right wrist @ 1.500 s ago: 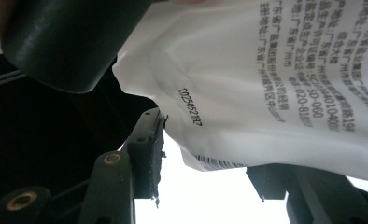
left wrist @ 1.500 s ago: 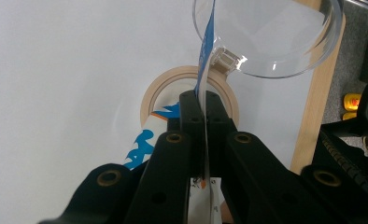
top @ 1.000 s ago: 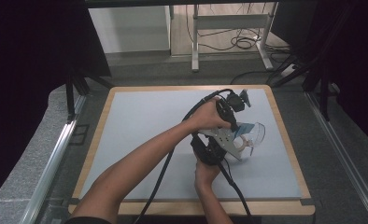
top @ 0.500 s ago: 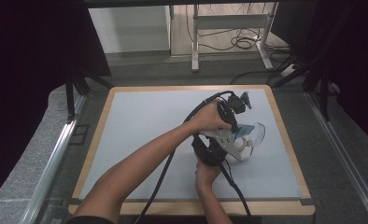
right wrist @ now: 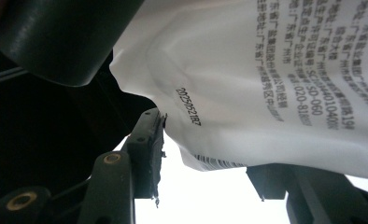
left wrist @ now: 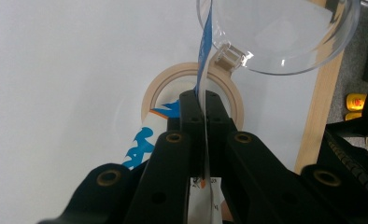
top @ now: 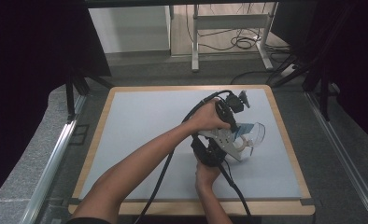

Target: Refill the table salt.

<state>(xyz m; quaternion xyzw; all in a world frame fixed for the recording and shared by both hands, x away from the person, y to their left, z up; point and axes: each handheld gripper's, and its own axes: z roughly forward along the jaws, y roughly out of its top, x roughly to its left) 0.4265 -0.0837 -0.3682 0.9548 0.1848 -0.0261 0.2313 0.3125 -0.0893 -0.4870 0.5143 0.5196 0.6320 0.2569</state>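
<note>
clear glossy plastic bowl [left wrist: 285,37], glossy printed packet [right wrist: 275,79], matt table [top: 140,121], wood rim

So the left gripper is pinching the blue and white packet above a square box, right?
Not a box. In the left gripper view the left gripper does pinch the blue and white packet, but below it lies a round roll of tape.

We see our left forearm reach diagonally from the bottom left across to the right of centre, where the left hand [top: 209,119] grips the left gripper [left wrist: 200,100], its two black jaws pressed together. Our right hand [top: 206,175] comes up from the bottom edge, just beneath the left hand, holding the right gripper [right wrist: 205,158], whose jaws stand well apart. The two grippers sit almost touching.
</note>
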